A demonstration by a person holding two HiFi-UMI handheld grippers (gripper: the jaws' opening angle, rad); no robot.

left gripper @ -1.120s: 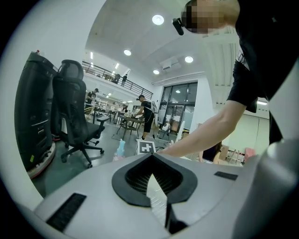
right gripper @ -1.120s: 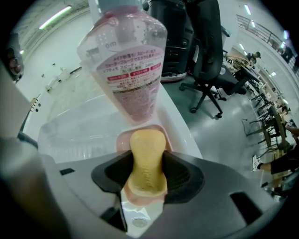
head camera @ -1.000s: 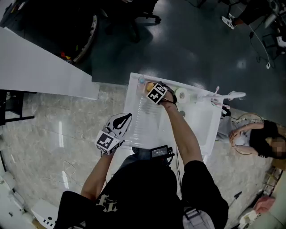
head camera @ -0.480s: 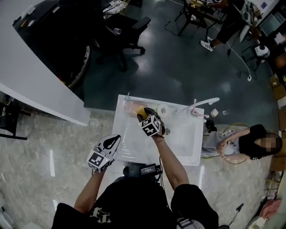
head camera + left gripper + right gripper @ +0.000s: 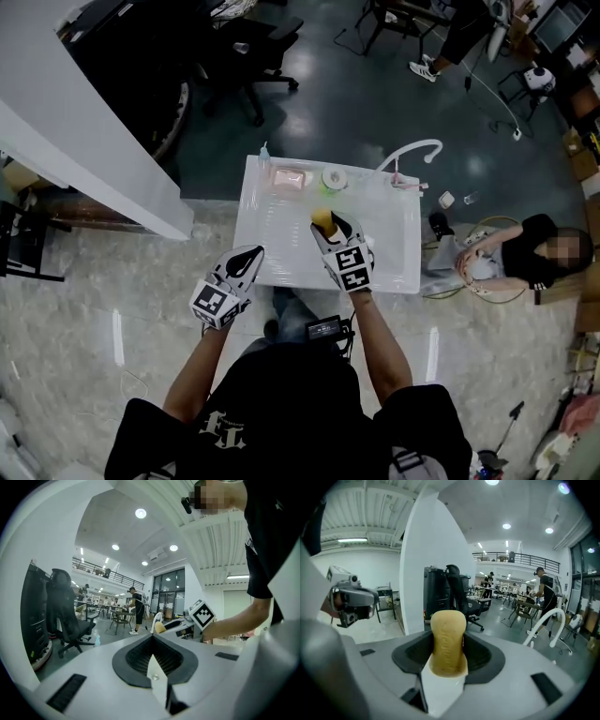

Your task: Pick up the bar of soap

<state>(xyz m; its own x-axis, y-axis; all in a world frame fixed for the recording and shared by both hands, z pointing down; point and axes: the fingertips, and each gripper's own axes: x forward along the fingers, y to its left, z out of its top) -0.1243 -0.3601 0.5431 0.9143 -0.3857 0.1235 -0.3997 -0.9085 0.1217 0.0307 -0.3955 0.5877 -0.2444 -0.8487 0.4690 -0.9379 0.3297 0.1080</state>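
A yellow-tan bar of soap (image 5: 448,641) stands upright between the jaws of my right gripper (image 5: 448,660), which is shut on it. From the head view the soap (image 5: 322,217) pokes out past the right gripper (image 5: 330,228) above the middle of the white sink (image 5: 394,253). My left gripper (image 5: 253,253) hovers at the sink's near left edge, off the soap, jaws pressed together with nothing in them. The left gripper (image 5: 152,656) view shows the soap (image 5: 160,627) far off to the right.
A pink soap dish (image 5: 288,178), a small bottle (image 5: 264,155) and a white round thing (image 5: 335,177) line the sink's far rim. The curved faucet (image 5: 412,150) rises at the far right. A person (image 5: 525,253) sits to the right; office chairs stand beyond.
My right gripper has drawn back from the soap dish at the far rim toward the sink's near side, carrying the soap. The left gripper stays by the near left edge.
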